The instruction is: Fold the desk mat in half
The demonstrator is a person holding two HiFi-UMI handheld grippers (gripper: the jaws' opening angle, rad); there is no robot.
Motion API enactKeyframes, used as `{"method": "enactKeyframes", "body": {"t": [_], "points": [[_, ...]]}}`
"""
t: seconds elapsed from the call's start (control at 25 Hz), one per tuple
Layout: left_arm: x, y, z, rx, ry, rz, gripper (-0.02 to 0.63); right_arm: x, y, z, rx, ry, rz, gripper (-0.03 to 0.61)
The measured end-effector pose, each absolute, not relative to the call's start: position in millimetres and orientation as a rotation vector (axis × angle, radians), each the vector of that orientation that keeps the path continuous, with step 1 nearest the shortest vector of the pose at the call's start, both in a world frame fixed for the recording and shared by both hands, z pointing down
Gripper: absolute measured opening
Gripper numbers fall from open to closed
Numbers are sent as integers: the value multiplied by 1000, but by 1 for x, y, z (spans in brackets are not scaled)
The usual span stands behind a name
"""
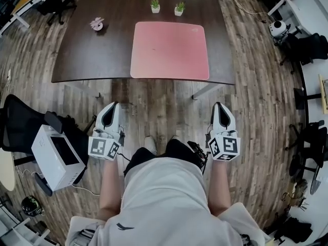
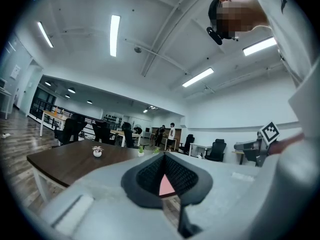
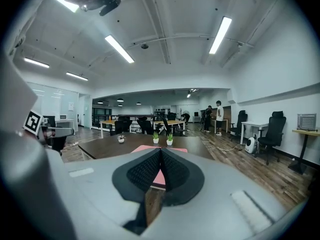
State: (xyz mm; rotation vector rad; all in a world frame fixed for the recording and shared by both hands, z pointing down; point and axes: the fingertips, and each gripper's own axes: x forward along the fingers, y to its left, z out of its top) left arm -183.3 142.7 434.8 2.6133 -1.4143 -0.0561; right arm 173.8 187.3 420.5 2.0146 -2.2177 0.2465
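The pink desk mat (image 1: 169, 50) lies flat and unfolded on the dark brown desk (image 1: 87, 53), near its front edge. I stand back from the desk with both grippers held low by my waist. My left gripper (image 1: 110, 107) and right gripper (image 1: 219, 106) point toward the desk, well short of it, over the wooden floor. Both are shut with nothing in them. In the left gripper view the left gripper (image 2: 164, 155) has its pads meeting at the tips, and a sliver of mat (image 2: 166, 185) shows behind. The right gripper (image 3: 160, 150) looks the same, with the mat (image 3: 149, 148) beyond.
Two small green potted plants (image 1: 155, 5) (image 1: 179, 8) stand at the desk's far edge, and a small pink plant pot (image 1: 97, 23) at its left. A white box-shaped device (image 1: 56, 155) sits at my left beside a black chair (image 1: 15, 122). Office chairs and people are far behind.
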Motion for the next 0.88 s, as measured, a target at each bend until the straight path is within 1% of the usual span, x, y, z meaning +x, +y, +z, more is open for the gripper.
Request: {"method": "enactKeyframes", "body": {"t": [0.4,0.88], "points": [[-195,103,435,2642,-1339,-58,2,145,147,422,2007,-2191,249,2],[-170,22,439,2614,-1412,-43,2,173,45,434,1941,-2239,272,3]]}}
